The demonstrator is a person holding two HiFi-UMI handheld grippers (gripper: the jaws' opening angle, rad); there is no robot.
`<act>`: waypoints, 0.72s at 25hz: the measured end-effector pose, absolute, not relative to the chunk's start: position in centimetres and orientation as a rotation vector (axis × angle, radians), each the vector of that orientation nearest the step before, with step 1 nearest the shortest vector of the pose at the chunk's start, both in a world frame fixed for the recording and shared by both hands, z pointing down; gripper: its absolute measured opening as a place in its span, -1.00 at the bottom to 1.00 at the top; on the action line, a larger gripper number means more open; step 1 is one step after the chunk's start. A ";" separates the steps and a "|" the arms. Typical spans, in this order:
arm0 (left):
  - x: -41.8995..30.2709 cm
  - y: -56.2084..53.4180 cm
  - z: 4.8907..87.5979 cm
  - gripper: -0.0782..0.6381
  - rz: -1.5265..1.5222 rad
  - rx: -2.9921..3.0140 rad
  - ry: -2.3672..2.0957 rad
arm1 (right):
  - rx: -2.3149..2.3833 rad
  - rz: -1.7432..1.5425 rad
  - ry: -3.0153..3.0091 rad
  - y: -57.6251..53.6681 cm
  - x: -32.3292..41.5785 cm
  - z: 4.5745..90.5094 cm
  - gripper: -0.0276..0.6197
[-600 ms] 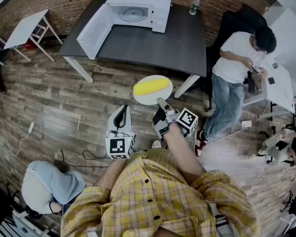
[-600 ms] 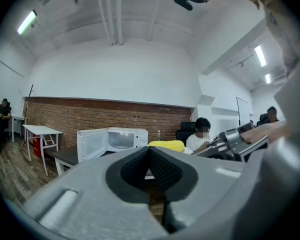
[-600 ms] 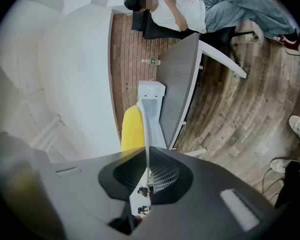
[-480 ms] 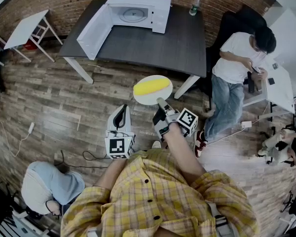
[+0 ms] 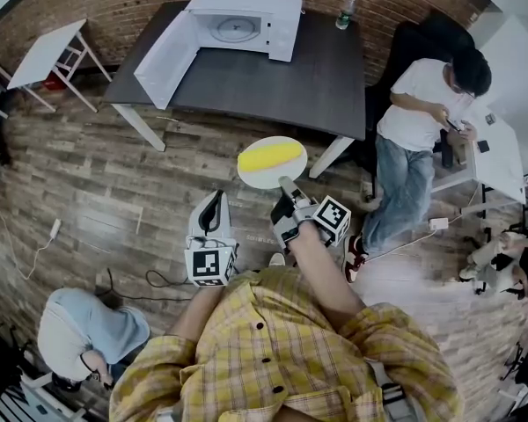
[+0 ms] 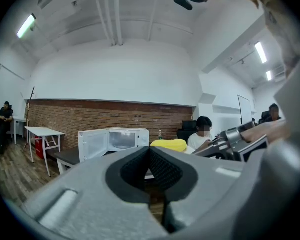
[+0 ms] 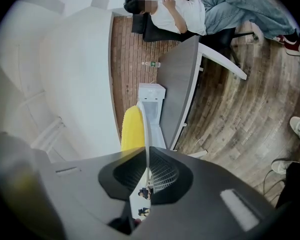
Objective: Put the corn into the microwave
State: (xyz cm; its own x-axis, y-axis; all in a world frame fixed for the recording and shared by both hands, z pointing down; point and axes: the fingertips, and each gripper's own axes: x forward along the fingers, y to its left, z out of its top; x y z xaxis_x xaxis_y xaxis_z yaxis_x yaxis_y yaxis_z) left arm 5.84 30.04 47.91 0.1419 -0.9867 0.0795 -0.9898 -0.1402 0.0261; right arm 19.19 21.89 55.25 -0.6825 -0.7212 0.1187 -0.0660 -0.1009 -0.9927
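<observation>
now, corn [image 5: 270,155] on plate [image 5: 268,180]

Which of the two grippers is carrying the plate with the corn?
The right gripper, shut on the rim of the round white plate that bears the yellow corn cob. The left gripper has its jaws together on nothing.

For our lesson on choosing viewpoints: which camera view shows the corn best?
The head view: the whole corn lies in plain sight on the white plate. The left gripper view catches only a low yellow sliver of it; in the right gripper view the plate stands edge-on and hides part of it.
</observation>
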 end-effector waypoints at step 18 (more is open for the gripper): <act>11.4 30.8 48.5 -0.79 0.090 2.223 -2.118 | -0.782 -1.863 1.795 21.4 23.6 55.7 -0.84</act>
